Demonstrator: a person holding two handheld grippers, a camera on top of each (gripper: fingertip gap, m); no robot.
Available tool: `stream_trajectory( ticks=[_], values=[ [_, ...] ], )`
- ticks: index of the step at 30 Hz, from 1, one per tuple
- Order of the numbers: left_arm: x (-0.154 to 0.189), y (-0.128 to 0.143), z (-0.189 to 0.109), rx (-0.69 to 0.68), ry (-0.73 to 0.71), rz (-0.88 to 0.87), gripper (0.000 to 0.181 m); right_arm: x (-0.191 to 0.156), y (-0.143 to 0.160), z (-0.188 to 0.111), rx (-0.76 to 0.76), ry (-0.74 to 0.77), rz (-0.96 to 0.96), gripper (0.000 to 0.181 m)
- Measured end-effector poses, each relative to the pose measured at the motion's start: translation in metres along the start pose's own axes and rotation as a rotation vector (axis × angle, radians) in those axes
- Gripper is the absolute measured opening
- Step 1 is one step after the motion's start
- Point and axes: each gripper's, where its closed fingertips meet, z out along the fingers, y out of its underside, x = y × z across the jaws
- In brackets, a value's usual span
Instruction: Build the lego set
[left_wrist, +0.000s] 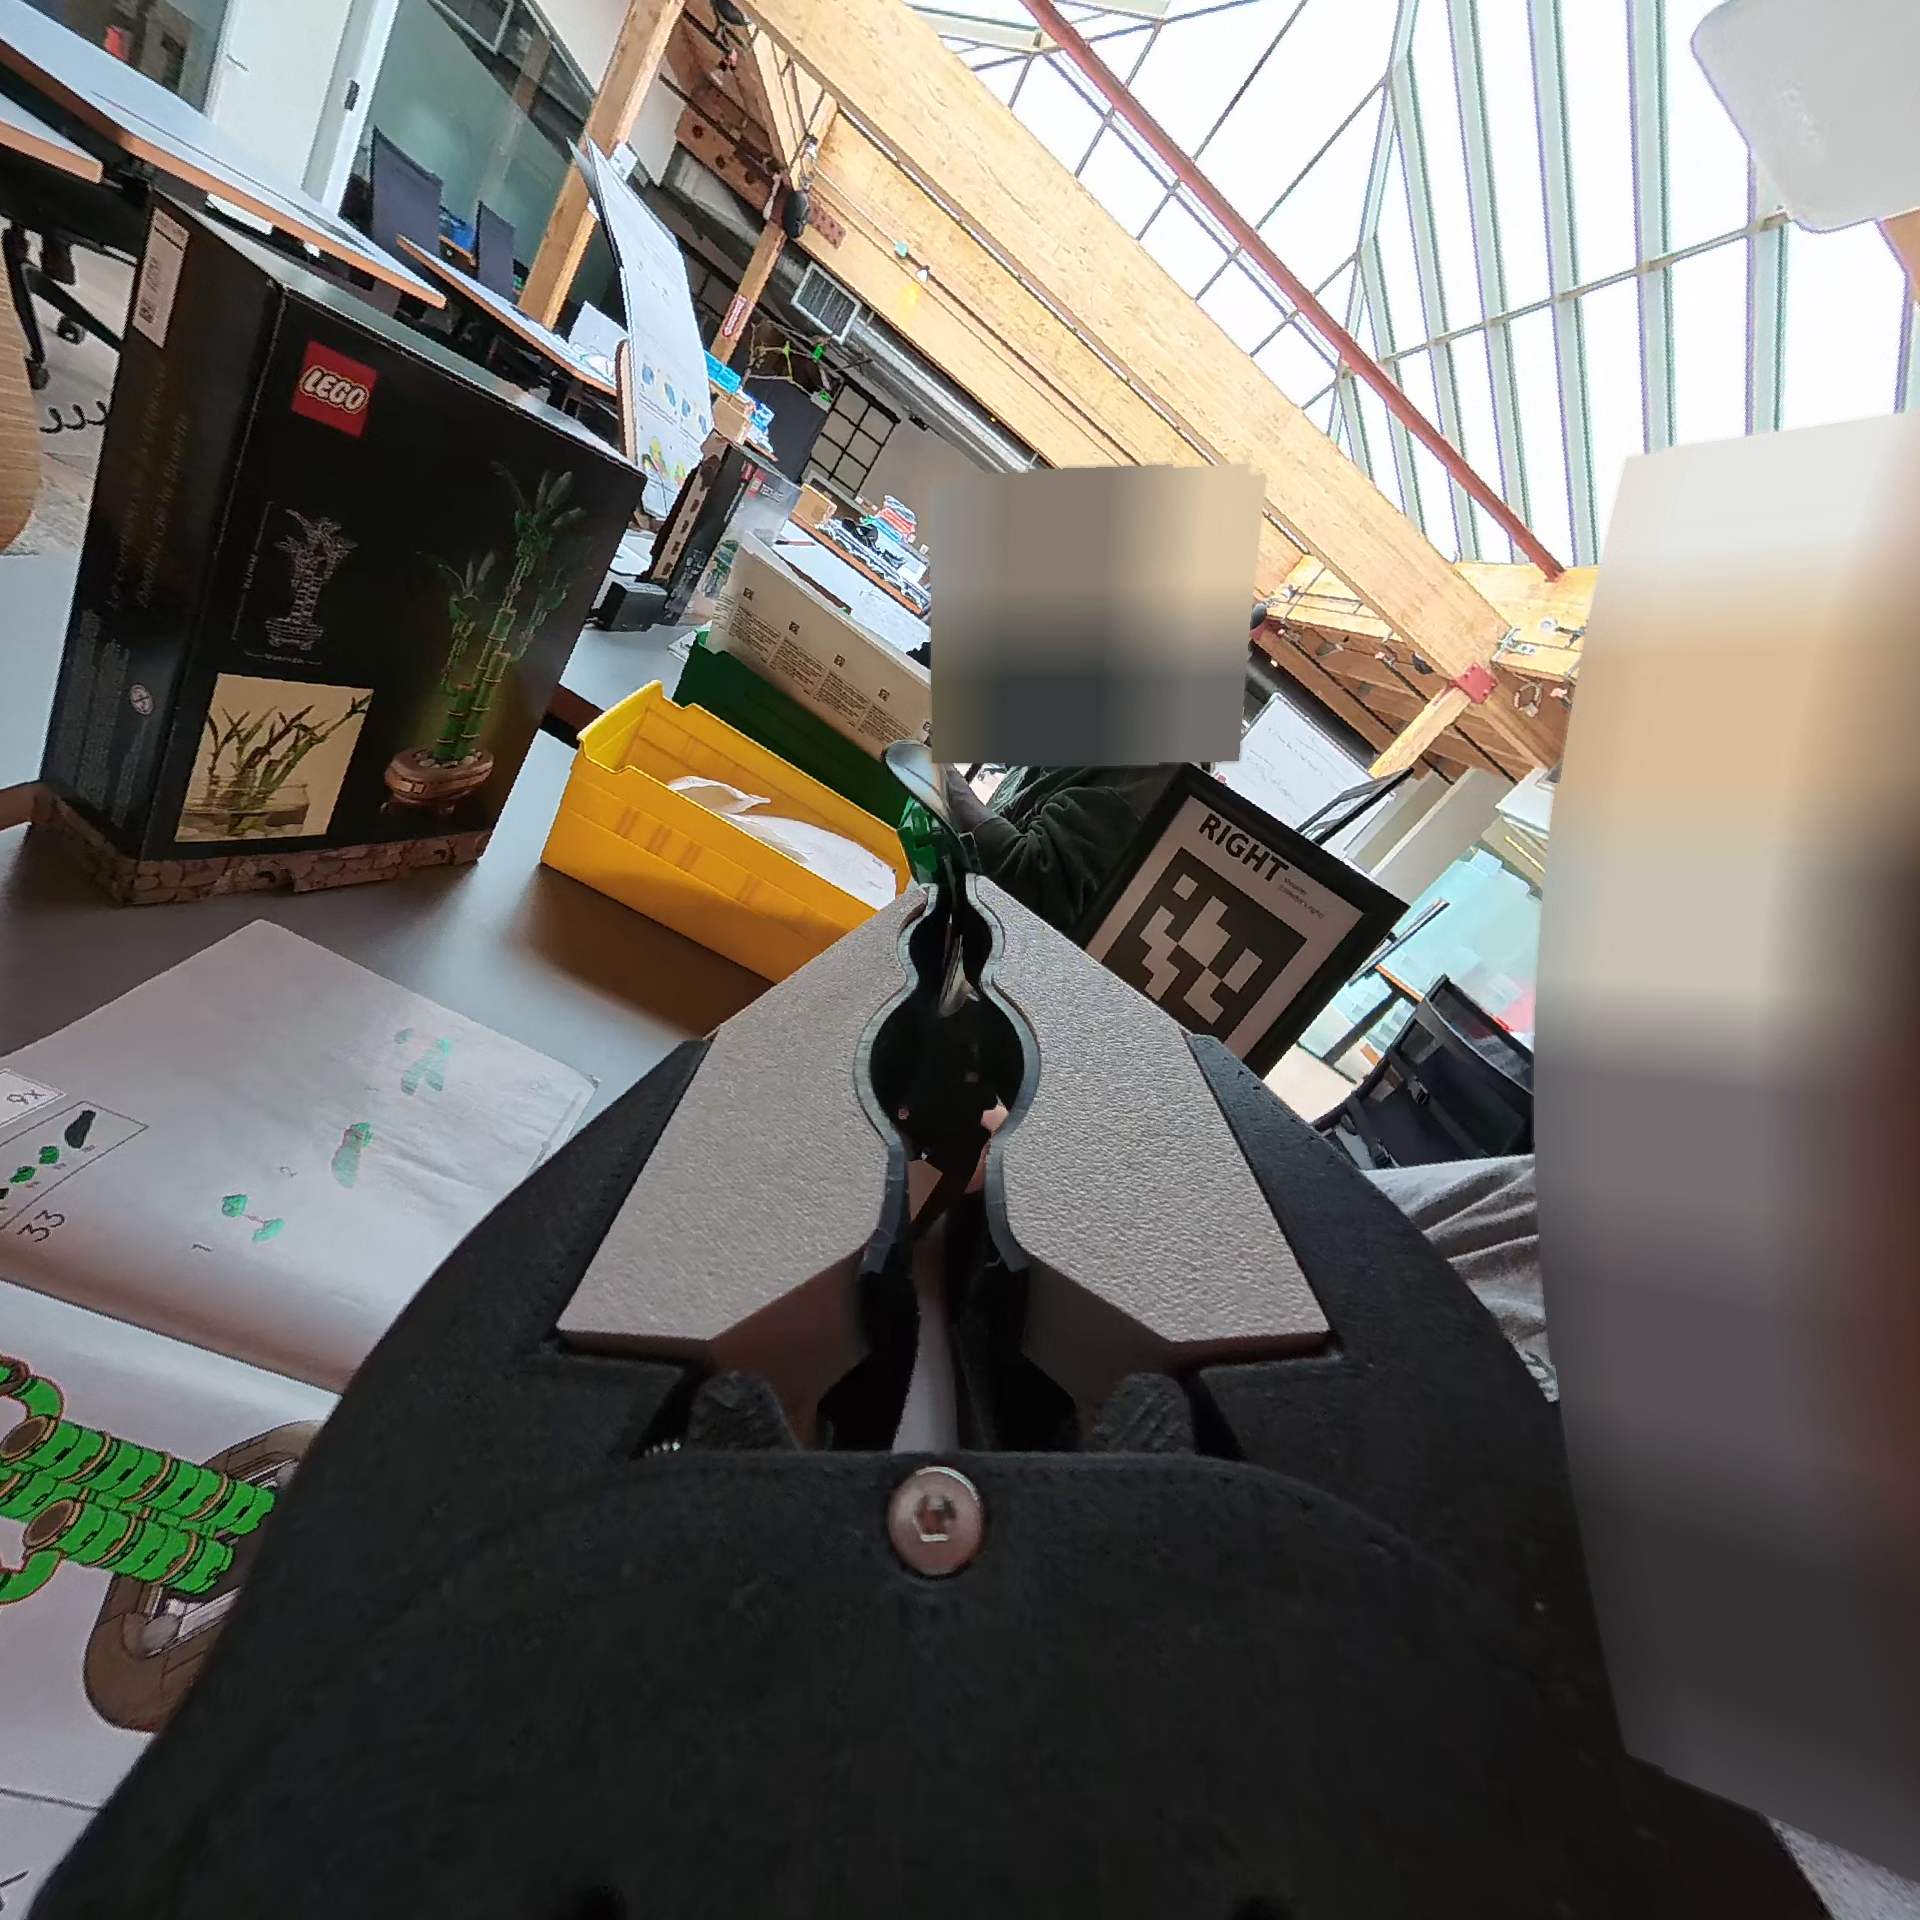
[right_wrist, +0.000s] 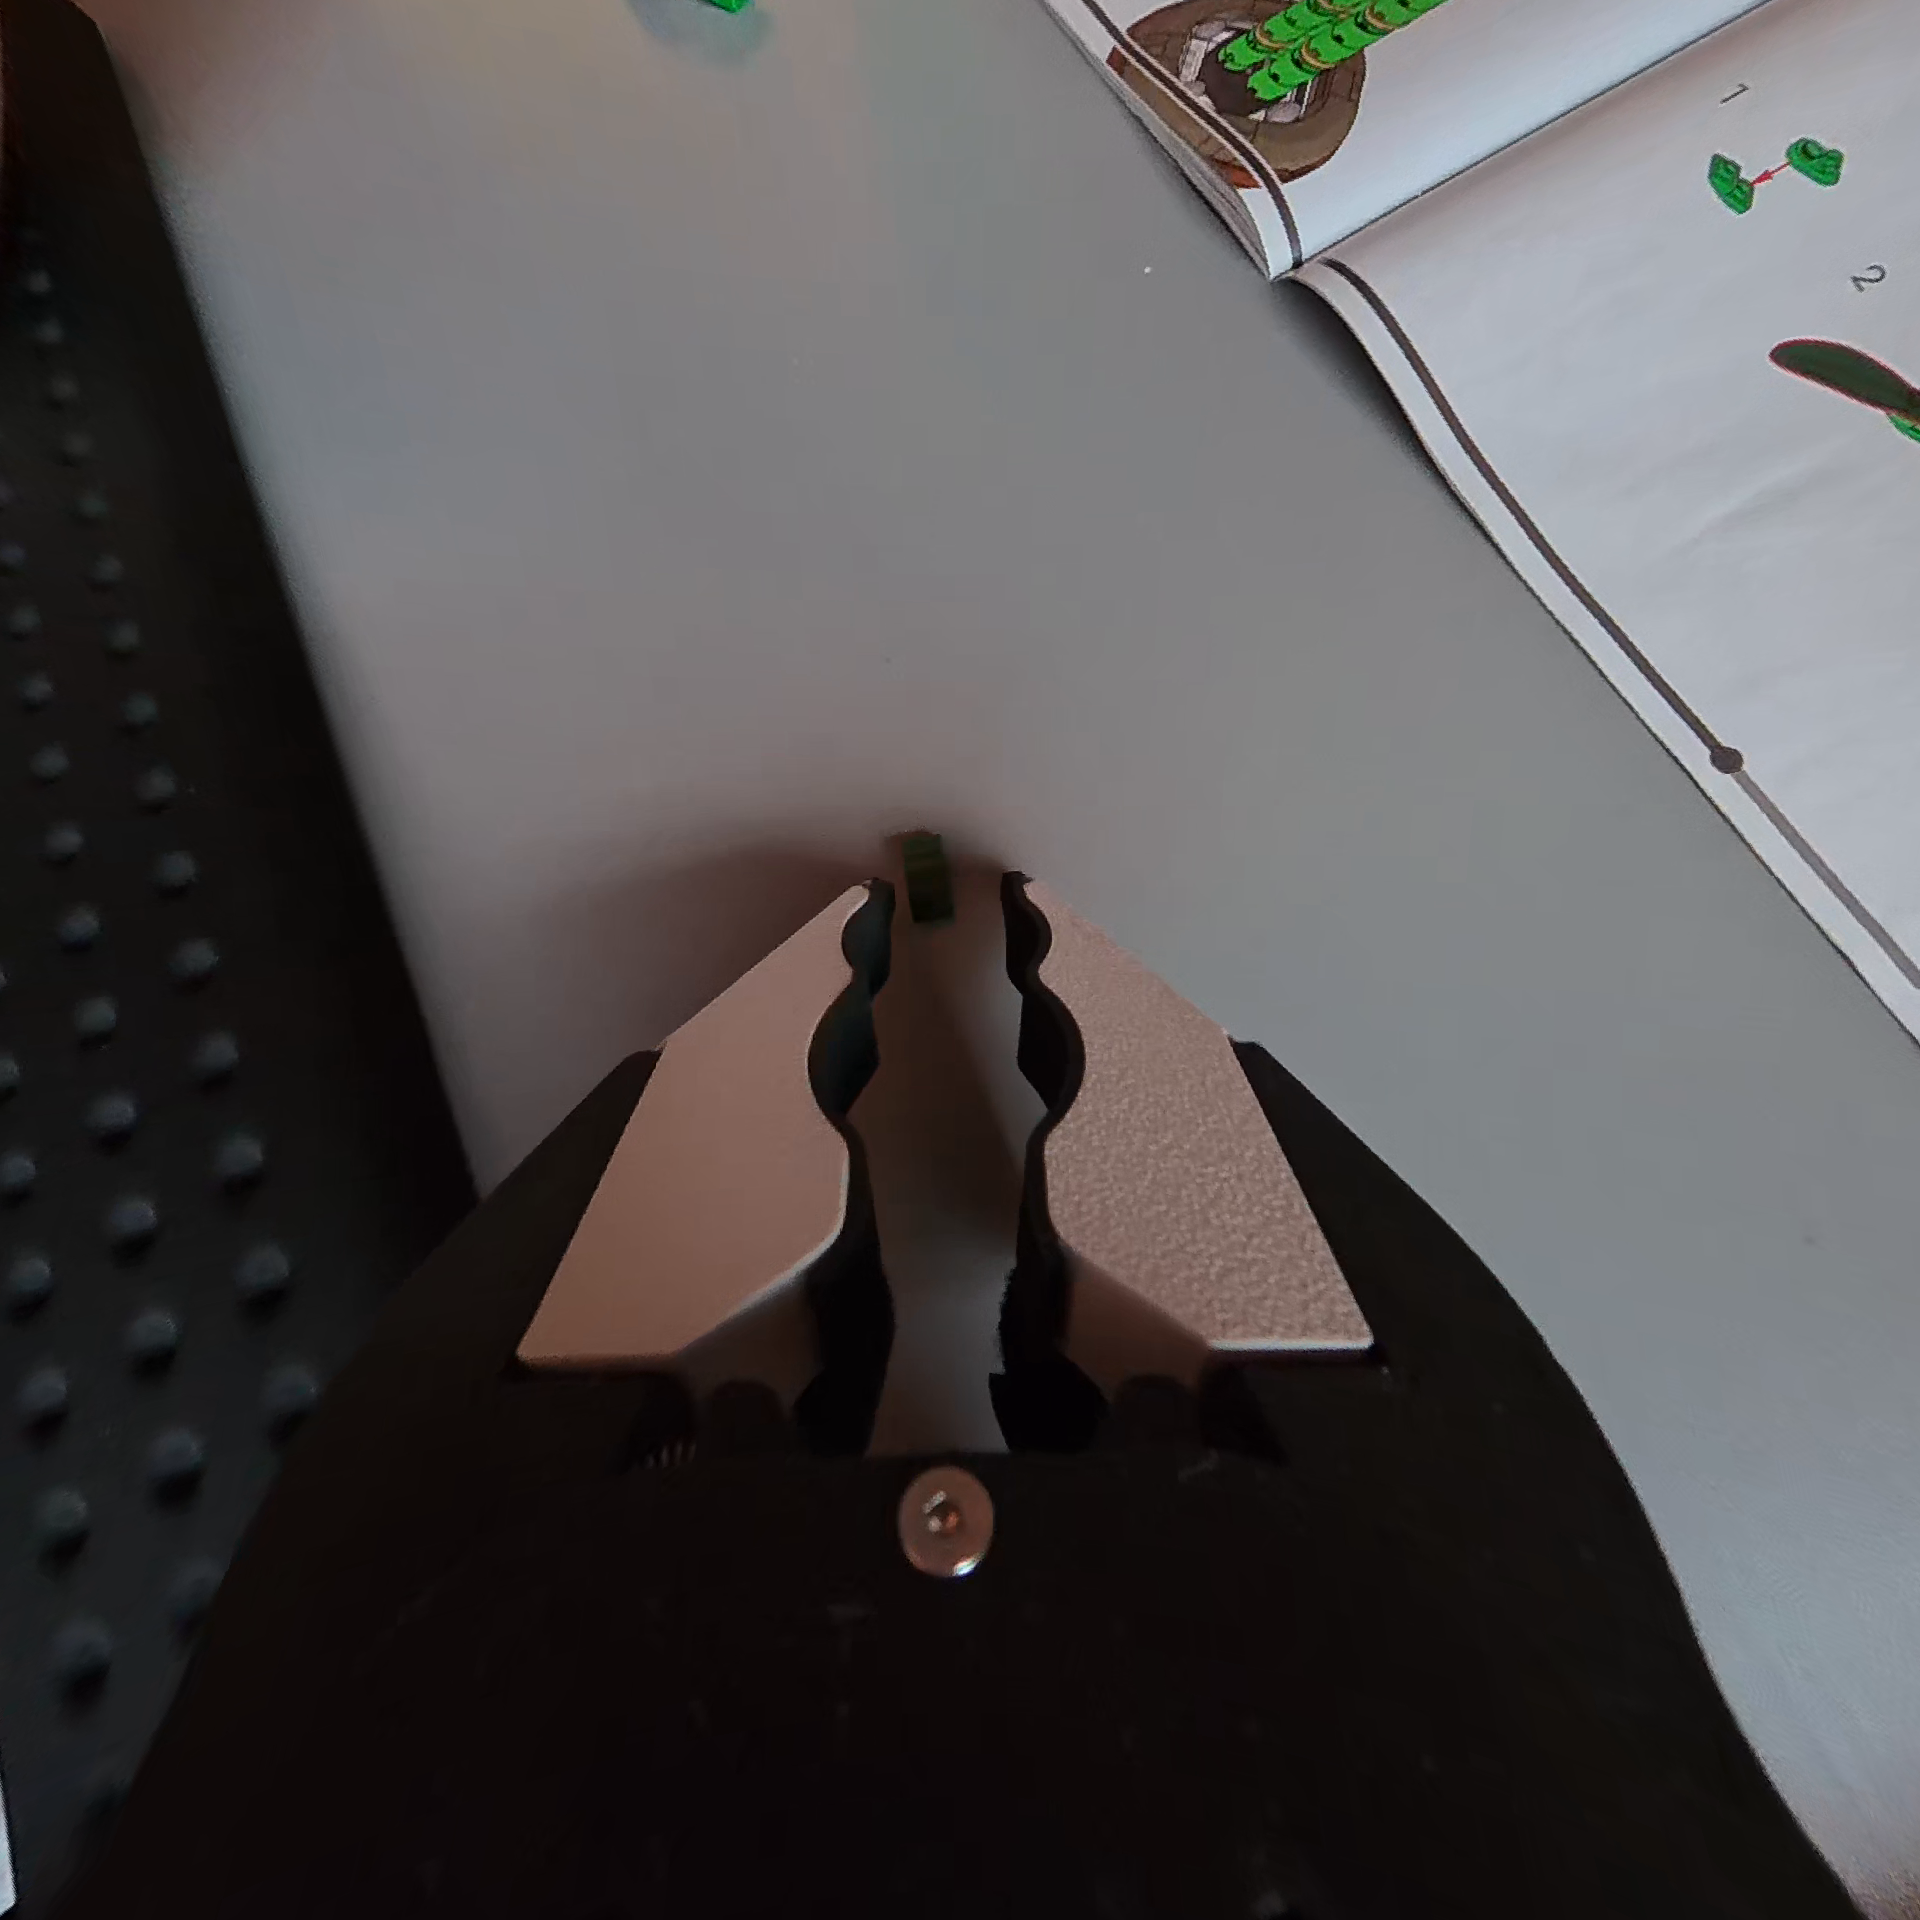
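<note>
My left gripper (left_wrist: 951, 894) is shut on a dark green leaf piece (left_wrist: 928, 805), held tilted up above the grey table (left_wrist: 436, 935); the leaf's tip sticks out past the fingertips. My right gripper (right_wrist: 940, 883) is open and points down at the grey table (right_wrist: 727, 520). A small green brick (right_wrist: 925, 878) lies on the table right between its fingertips, nearer the left one, not gripped. The open instruction booklet (left_wrist: 239, 1122) lies at the left in the left wrist view and at the upper right in the right wrist view (right_wrist: 1662, 364).
The black set box (left_wrist: 312, 623) stands at the back left. A yellow bin (left_wrist: 717, 821) with white bags sits behind the gripper, a green bin behind it. A black studded mat (right_wrist: 114, 935) runs along the left. Another green piece (right_wrist: 717, 10) lies far up the table. Across from one pair of fingers to the other is roughly 30 cm.
</note>
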Motion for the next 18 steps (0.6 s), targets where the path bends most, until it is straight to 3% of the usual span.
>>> stream_trajectory(
  ticks=[4,8,14,18],
  values=[
    [0.000,-0.001,-0.001,0.008,0.004,-0.006,0.000,0.001,0.002,-0.001,0.012,0.016,-0.010,0.008],
    [0.001,0.000,0.001,0.003,0.008,-0.005,0.000,-0.002,0.003,-0.003,0.024,-0.004,-0.002,0.007],
    [0.002,0.000,0.003,-0.003,0.012,-0.003,0.000,-0.003,0.004,-0.008,0.055,-0.150,0.240,0.007],
    [0.001,0.000,0.002,0.000,0.009,-0.006,0.000,-0.011,-0.006,-0.016,0.110,-0.358,0.480,0.007]
  ],
)
